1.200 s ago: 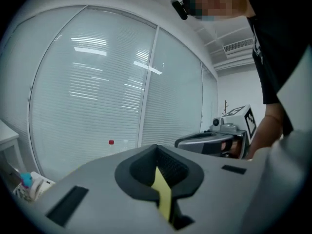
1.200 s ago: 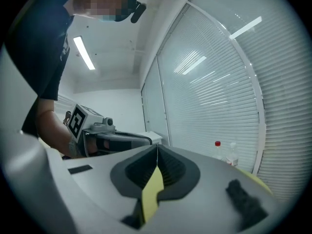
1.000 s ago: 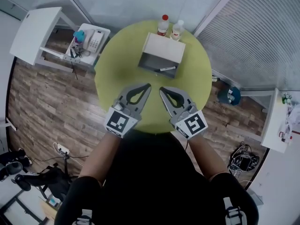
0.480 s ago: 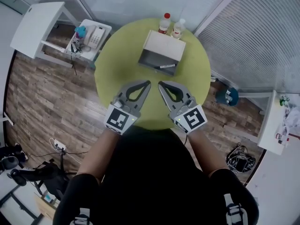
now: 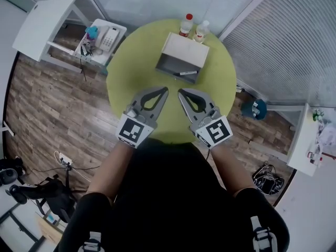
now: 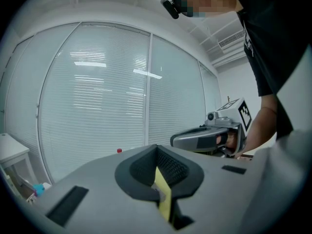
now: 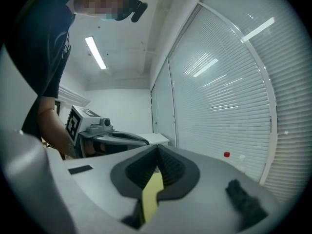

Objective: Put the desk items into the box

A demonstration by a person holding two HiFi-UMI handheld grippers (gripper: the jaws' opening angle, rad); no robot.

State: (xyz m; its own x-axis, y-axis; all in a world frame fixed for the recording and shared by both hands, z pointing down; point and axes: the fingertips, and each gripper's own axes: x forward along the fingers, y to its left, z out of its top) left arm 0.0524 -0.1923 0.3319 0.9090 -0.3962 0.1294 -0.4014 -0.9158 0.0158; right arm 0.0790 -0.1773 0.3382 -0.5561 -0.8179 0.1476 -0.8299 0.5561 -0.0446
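The left tongs (image 5: 164,89) and right tongs (image 5: 180,92) are clenched, empty. Ahead of them the box (image 5: 186,47) already holds a pen (image 5: 184,73); two bottles (image 5: 185,25) beyond it stand outside.

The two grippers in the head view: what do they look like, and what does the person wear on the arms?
The left gripper and right gripper look alike: grey, with two curved jaws, black ribbed pads and a white cube bearing a black square marker. No cable shows. The person's sleeves are black and short.
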